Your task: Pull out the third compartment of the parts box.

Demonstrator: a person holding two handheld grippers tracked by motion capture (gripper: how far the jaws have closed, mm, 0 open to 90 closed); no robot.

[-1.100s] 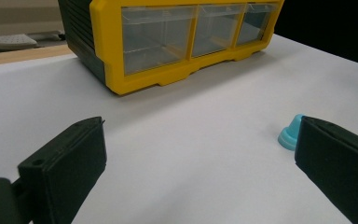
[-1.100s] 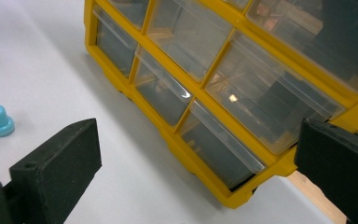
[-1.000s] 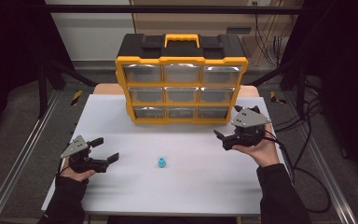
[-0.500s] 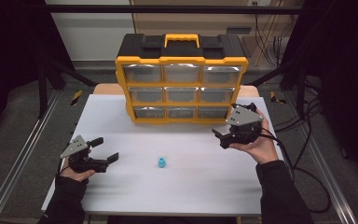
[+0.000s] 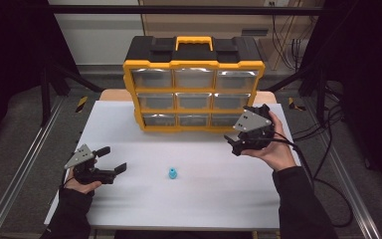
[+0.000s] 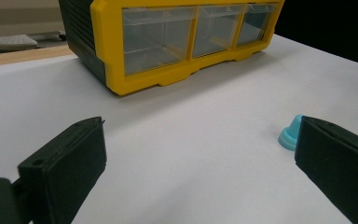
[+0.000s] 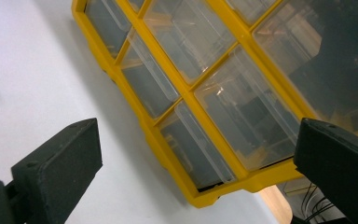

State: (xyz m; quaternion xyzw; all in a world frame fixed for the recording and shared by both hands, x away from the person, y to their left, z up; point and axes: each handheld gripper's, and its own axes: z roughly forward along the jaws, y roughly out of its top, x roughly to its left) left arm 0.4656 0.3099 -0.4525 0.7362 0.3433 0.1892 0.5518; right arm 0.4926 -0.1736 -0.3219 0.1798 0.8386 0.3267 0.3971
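The yellow-framed plastic organiser with clear drawers point(image 5: 194, 84) stands at the table's far edge. The right gripper point(image 5: 242, 141), jaws apart, hangs just beside its bottom-right drawer point(image 7: 196, 147); probably best to square up there before pulling. The left gripper point(image 5: 110, 160) rests spread, near the small blue plastic piece point(image 5: 172, 173).

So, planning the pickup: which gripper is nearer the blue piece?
Left. The left gripper sits just left of the blue piece; the right gripper is farther, by the organizer.
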